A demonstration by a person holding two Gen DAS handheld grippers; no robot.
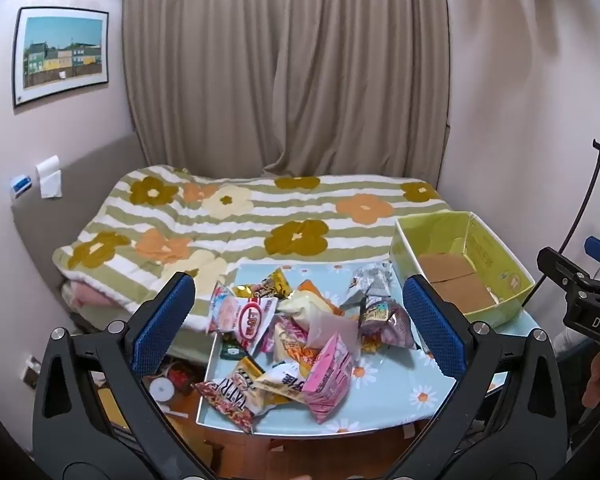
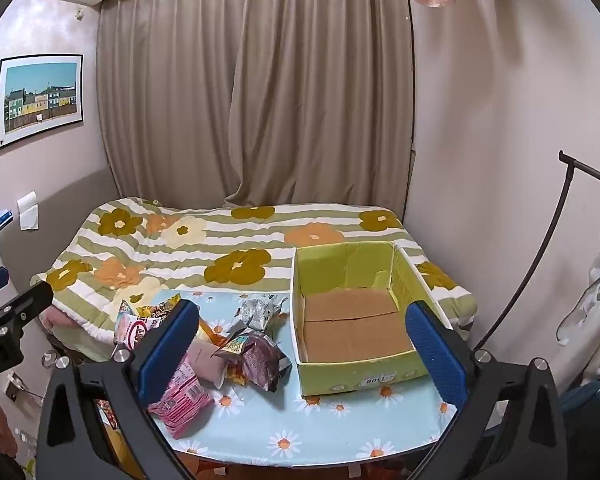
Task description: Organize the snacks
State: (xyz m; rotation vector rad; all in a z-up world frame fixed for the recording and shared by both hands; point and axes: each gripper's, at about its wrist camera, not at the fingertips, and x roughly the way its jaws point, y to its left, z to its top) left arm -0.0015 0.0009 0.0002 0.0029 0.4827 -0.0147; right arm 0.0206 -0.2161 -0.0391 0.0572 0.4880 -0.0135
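Observation:
A pile of snack packets [image 1: 296, 332] lies on a small table with a light blue daisy cloth [image 1: 384, 404]. It includes a pink packet [image 1: 328, 376], a purple packet [image 1: 384, 316] and a silver packet [image 1: 370, 280]. A green cardboard box [image 1: 464, 264] stands empty at the table's right. My left gripper [image 1: 296, 328] is open and empty, held above the pile. In the right wrist view my right gripper [image 2: 300, 348] is open and empty, framing the box [image 2: 356, 320] and the purple packet [image 2: 256, 356]. The pink packet [image 2: 180, 400] lies by its left finger.
A bed with a flowered striped blanket [image 1: 260, 216] stands right behind the table. Beige curtains [image 1: 284, 68] hang behind it. A black stand [image 2: 540, 272] and hanging clothes are at the right. Wooden floor with small items [image 1: 168, 384] lies left of the table.

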